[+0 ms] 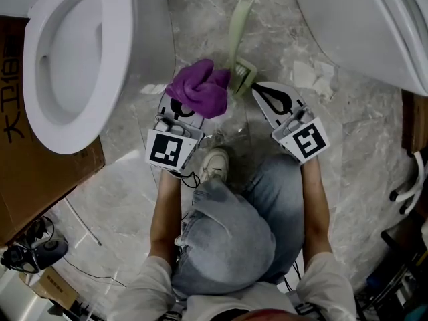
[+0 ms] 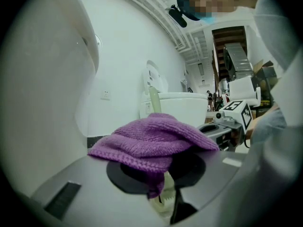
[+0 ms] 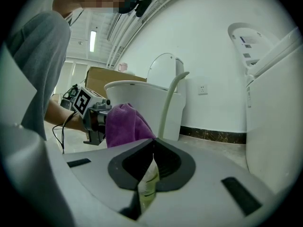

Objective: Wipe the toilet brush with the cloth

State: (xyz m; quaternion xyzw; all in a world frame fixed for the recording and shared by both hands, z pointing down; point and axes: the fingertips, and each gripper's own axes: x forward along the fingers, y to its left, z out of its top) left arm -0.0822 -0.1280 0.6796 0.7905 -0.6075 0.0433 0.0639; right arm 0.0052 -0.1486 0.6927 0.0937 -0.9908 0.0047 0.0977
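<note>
Large black characters, partly cut off and unreadable, on the brown cardboard box (image 1: 47, 179).

Left claw (image 1: 192, 110) grips cloth (image 1: 198, 85); right claw (image 1: 258, 91) grips toilet brush (image 1: 239, 32).

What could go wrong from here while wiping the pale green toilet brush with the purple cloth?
The purple knitted cloth is bunched, only a fold pinched in the left gripper; rubbing could pull it free. The right gripper pinches the pale green plastic toilet brush by a thin edge, so it might twist or drop under pressure.
</note>
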